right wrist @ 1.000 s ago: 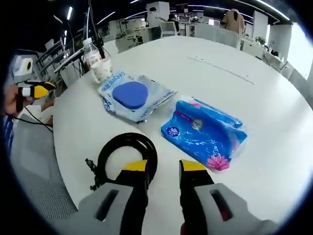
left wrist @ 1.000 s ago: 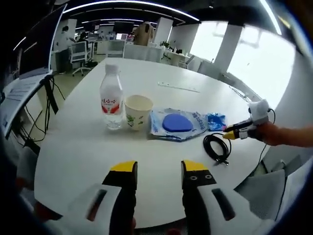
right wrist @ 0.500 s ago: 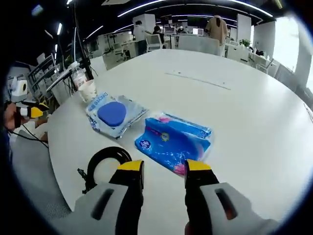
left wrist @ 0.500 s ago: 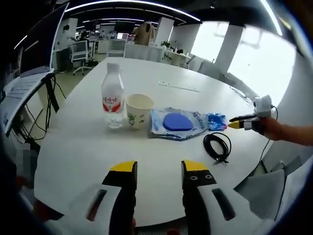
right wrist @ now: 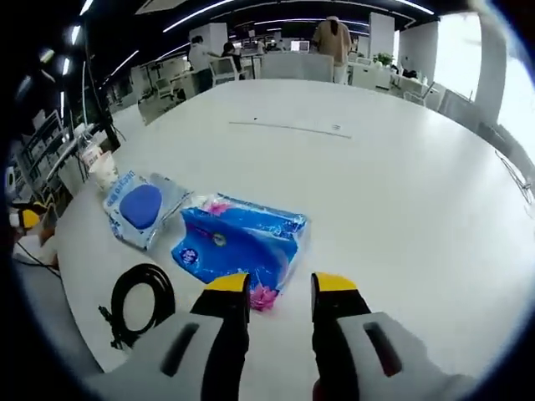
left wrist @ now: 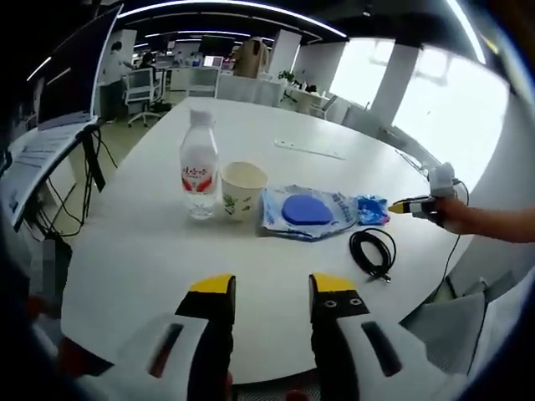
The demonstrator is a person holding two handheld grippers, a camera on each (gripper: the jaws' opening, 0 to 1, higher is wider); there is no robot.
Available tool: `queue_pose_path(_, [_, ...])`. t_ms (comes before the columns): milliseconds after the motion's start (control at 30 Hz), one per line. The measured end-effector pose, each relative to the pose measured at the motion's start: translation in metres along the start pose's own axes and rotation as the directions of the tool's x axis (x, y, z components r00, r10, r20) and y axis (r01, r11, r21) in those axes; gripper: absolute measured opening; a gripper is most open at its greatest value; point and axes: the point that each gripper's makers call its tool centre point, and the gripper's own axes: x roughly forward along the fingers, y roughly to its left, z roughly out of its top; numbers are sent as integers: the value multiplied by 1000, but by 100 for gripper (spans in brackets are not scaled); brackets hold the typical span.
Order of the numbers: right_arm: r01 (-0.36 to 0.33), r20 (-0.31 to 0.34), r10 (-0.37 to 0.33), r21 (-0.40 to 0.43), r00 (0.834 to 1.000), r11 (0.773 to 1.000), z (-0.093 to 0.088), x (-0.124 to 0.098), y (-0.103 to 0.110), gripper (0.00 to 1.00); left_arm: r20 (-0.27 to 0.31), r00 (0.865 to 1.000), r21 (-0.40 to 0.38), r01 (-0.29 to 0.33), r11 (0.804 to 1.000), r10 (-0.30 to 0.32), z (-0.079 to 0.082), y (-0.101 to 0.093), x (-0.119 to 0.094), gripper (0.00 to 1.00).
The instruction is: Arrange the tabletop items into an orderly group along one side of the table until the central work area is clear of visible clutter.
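On the round white table [left wrist: 150,251] a row runs left to right: a water bottle [left wrist: 199,171], a paper cup [left wrist: 242,189], a clear bag with a blue disc [left wrist: 305,210] and a blue tissue pack [left wrist: 372,209]. A coiled black cable [left wrist: 372,251] lies nearer the edge. My left gripper [left wrist: 269,288] hovers open over the near table edge, well short of the row. My right gripper [right wrist: 281,286] is open, its tips just short of the tissue pack [right wrist: 238,241]. The cable [right wrist: 142,294] lies to its left and the bag [right wrist: 140,205] beyond. A hand holds the right gripper [left wrist: 412,205] beside the tissue pack.
A thin white strip [left wrist: 305,149] lies on the far side of the table, seen also as a strip [right wrist: 288,127] in the right gripper view. Office desks, chairs and people stand in the background. A monitor and cables are at the left of the table [left wrist: 58,109].
The right gripper has swung from above the cable to face the tissue pack, which now sits just ahead of its jaws. The left gripper has barely moved.
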Motion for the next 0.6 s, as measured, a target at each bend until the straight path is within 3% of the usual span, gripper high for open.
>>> queue_pose_path(233, [-6, -6, 7, 63, 1000, 998, -1, 12, -3, 16, 2, 1000, -10, -15, 1000, 15, 0, 2, -4, 34])
queue_pose_path(400, [7, -2, -6, 75, 1000, 997, -5, -12, 15, 3, 2, 1000, -14, -21, 1000, 22, -1, 4, -6, 34])
queue_pose_path(600, [7, -1, -7, 77, 1000, 997, -8, -29, 24, 2, -1, 1000, -13, -21, 1000, 21, 0, 4, -5, 33])
